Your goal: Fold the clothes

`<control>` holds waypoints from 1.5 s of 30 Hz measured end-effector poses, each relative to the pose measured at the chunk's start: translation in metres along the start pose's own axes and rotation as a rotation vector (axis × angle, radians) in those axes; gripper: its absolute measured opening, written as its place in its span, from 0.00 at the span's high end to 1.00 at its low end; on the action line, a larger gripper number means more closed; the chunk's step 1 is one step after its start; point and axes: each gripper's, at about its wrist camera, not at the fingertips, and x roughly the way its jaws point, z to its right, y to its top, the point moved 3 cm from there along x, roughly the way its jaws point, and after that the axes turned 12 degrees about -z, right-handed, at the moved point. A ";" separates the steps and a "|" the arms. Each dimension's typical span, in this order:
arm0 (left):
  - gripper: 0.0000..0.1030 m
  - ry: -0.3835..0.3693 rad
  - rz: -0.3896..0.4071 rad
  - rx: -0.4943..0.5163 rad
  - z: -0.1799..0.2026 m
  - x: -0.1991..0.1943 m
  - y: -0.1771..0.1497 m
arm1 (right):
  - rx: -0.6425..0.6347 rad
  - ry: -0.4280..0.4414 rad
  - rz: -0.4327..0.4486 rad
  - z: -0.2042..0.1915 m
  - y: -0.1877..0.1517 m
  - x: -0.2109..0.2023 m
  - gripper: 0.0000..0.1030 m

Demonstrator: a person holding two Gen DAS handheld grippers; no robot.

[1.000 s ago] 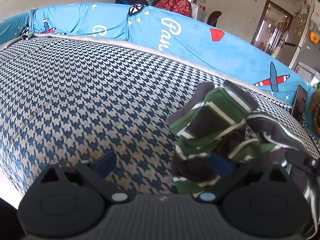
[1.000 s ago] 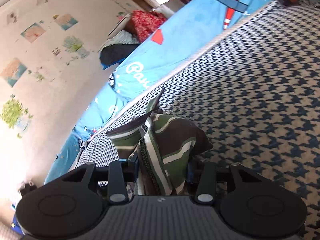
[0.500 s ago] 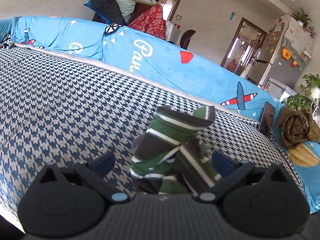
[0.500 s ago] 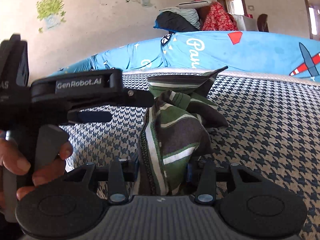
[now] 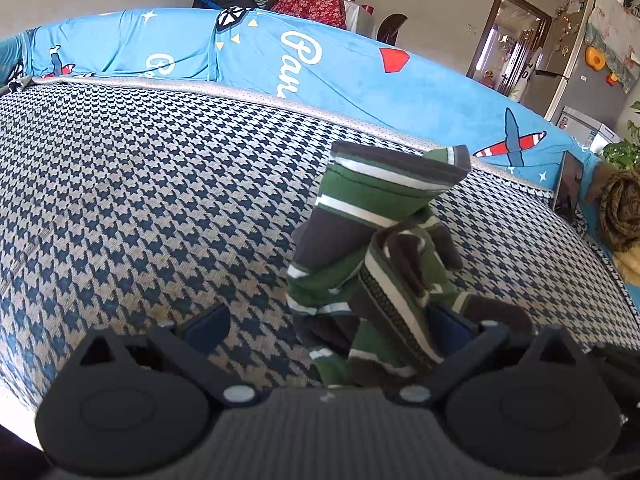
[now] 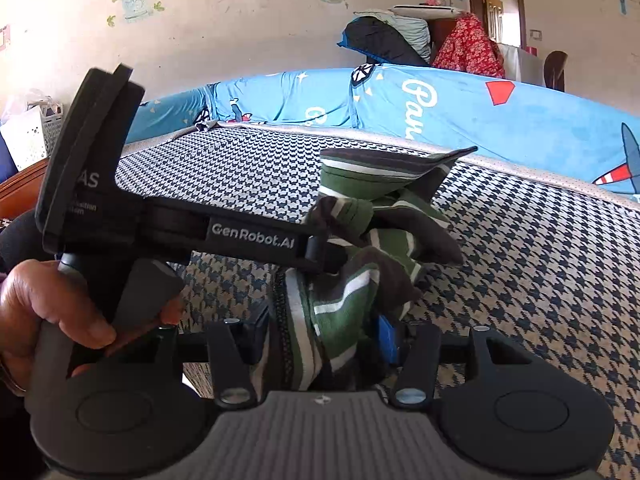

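Left wrist view: a green, dark-brown and white striped garment (image 5: 384,264) is seen bunched and lifted above the houndstooth bed cover (image 5: 140,200), toward its right side and short of the far edge where a blue printed sheet (image 5: 320,68) runs. The left gripper (image 5: 328,322) is held wide apart; only its right finger (image 5: 448,322) is pressed against the cloth, while the left finger (image 5: 208,322) is shown over bare cover. Nothing is clamped here, so a closing move could be wasted on a single loose fold or miss the hem altogether. White script beginning "Pau" is read on the sheet; the rest is hidden by the curve of the bed.

Right wrist view: the same garment (image 6: 340,300) is shown pinched in a thick wad between the narrowed fingers of the right gripper (image 6: 324,334), its upper part standing crumpled above the cover (image 6: 540,260). The left gripper (image 6: 324,254), held by a hand (image 6: 52,312), is seen reaching into the bundle from the left. With several layers caught at once, a tidy fold is judged unlikely unless an edge is separated; the wad could also slip and drop in a heap. "GenRobot.AI" is printed on the left tool's arm; "AS" and smaller unreadable print are seen on its plate.
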 end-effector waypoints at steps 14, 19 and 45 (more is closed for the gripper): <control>0.00 0.040 -0.018 -0.056 -0.008 0.007 -0.001 | 0.241 0.202 -0.005 0.065 0.017 -0.023 0.38; 0.00 0.042 -0.017 -0.067 -0.008 0.009 -0.002 | 0.357 0.201 -0.051 0.085 0.026 0.002 0.37; 0.00 0.074 -0.028 -0.096 -0.013 0.021 0.002 | 0.305 0.227 -0.217 0.070 0.067 0.108 0.55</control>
